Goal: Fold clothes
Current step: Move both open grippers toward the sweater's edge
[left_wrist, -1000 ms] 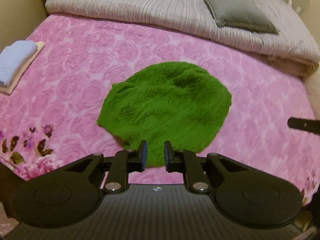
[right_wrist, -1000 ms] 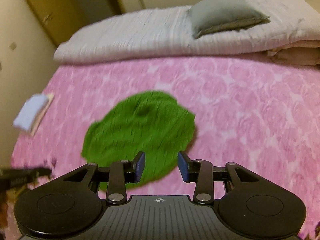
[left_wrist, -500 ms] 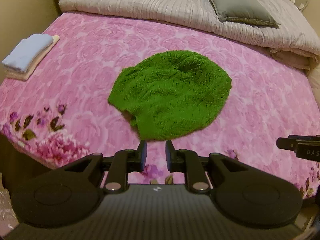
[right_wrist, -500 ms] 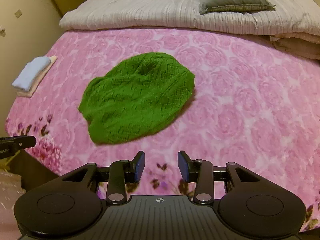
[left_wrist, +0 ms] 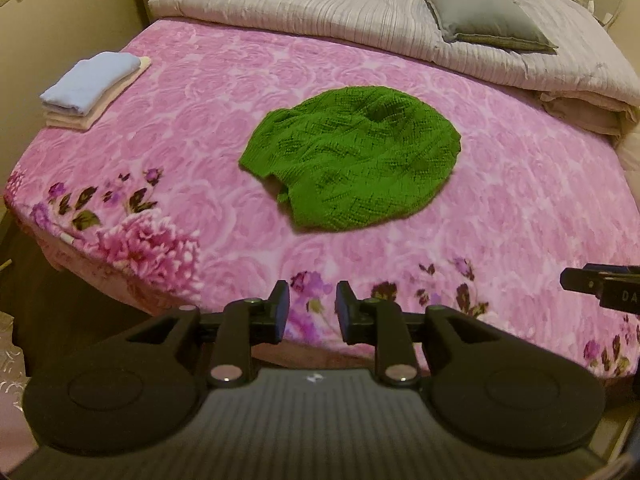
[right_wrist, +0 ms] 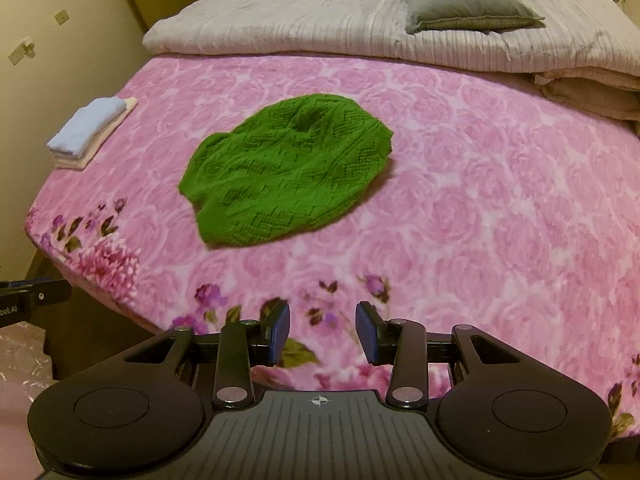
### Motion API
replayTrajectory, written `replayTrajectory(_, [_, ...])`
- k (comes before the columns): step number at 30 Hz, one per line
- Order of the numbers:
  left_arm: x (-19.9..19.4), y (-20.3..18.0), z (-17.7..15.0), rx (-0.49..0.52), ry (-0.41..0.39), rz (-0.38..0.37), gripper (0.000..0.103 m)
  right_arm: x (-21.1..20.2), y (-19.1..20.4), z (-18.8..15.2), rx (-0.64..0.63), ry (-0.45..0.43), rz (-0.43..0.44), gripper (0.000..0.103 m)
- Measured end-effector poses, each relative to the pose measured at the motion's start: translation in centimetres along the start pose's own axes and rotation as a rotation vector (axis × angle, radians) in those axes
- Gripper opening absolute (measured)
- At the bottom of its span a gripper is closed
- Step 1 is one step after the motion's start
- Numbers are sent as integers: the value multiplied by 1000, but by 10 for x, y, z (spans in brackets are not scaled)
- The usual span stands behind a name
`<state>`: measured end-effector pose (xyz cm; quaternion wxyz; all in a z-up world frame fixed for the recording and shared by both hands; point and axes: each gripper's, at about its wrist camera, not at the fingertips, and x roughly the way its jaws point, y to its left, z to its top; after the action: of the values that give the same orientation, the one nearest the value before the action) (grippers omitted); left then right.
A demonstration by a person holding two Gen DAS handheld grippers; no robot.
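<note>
A green knitted garment (left_wrist: 352, 156) (right_wrist: 288, 172) lies folded into a rounded flat bundle in the middle of the pink rose-patterned bed cover (left_wrist: 200, 120) (right_wrist: 500, 200). My left gripper (left_wrist: 308, 310) hangs over the near edge of the bed, well short of the garment; its jaws are opening and nothing is between them. My right gripper (right_wrist: 322, 332) is also over the near edge, open and empty. Each gripper's tip shows at the side of the other's view: the right one (left_wrist: 600, 286), the left one (right_wrist: 32, 298).
A folded pale blue cloth on a cream one (left_wrist: 90, 88) (right_wrist: 90, 130) sits at the bed's left edge. A rolled beige quilt (left_wrist: 340, 8) with a grey pillow (left_wrist: 488, 20) lies along the far side. Yellowish walls stand to the left.
Both grippers have pulled back from over the green garment to the near edge of the bed. The left jaws have spread a little wider. The garment stays in place.
</note>
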<state>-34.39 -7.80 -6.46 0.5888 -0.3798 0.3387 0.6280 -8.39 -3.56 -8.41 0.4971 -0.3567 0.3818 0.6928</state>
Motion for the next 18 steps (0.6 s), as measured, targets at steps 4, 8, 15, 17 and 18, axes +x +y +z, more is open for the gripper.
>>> replayTrajectory(4, [-6, -2, -8, 10, -8, 0, 23, -10, 1, -8, 2, -14, 6, 40])
replayTrajectory(8, [-8, -2, -8, 15, -15, -8, 24, -14, 2, -10, 6, -20, -1, 41])
replayTrajectory(15, [8, 1, 7, 30, -5, -34, 25, -4, 4, -1, 21, -10, -15, 41])
replayTrajectory(17, [17, 5, 13, 37, 5, -45, 25, 4, 3, 5, 33, 1, -23, 41])
replayTrajectory(18, [22, 7, 17, 40, 11, -50, 25, 9, 5, 9, 40, 8, -29, 41])
